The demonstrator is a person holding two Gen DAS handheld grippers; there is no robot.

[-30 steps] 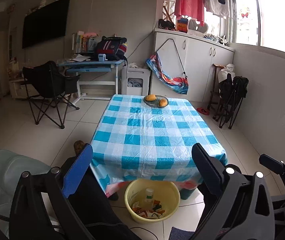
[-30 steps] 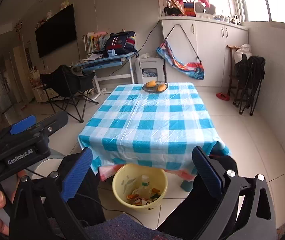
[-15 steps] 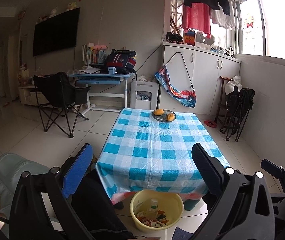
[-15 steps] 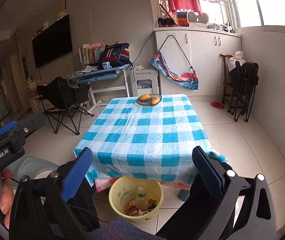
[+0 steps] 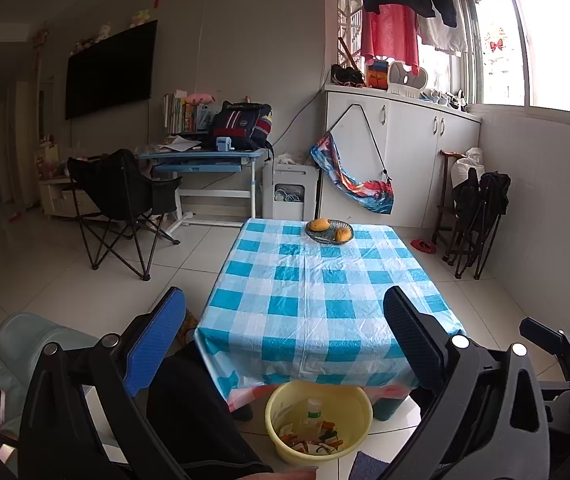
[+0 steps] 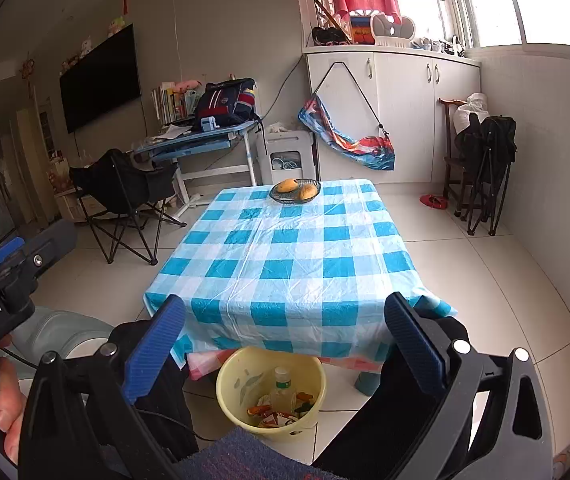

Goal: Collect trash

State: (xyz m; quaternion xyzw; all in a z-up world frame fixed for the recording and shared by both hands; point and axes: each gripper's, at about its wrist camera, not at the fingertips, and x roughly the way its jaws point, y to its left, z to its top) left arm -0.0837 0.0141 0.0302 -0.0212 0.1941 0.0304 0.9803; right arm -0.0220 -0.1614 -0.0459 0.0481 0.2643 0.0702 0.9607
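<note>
Left wrist view: the left gripper (image 5: 285, 336) is seen with its fingers (image 5: 155, 346) spread wide apart and nothing held between them. Beyond them a low counter (image 5: 325, 296) covered by a blue-and-white checked cloth is shown, and at its far end a dish (image 5: 329, 231) carrying two orange-yellow fruits is set. On the floor just in front of the counter's near edge, partly under the hanging cloth, a yellow basin (image 5: 319, 420) is placed. Inside it the trash (image 5: 313, 438) is gathered: a clear plastic bottle (image 5: 312, 410) with a pale cap standing upright among coloured wrappers.

From the right wrist view, the right gripper (image 6: 285, 336) is likewise shown with its fingers (image 6: 415, 344) held wide open and empty. The same yellow basin (image 6: 271, 392) is seen low between the fingers, with the bottle (image 6: 281, 386) and wrappers (image 6: 281, 414) lying in it. The counter (image 6: 285, 256) and the fruit dish (image 6: 295, 191) are seen beyond. At the left edge of this view the body of the other gripper, marked GenRobot.AI, is visible, gripped by a hand (image 6: 3, 408).

Further back, a black folding chair (image 5: 119, 196) is stood on the tiled floor to the left of the counter, a blue desk (image 5: 205, 158) with a backpack on it is set against the wall, and white cabinets (image 5: 401, 152) are ranged under the window.
</note>
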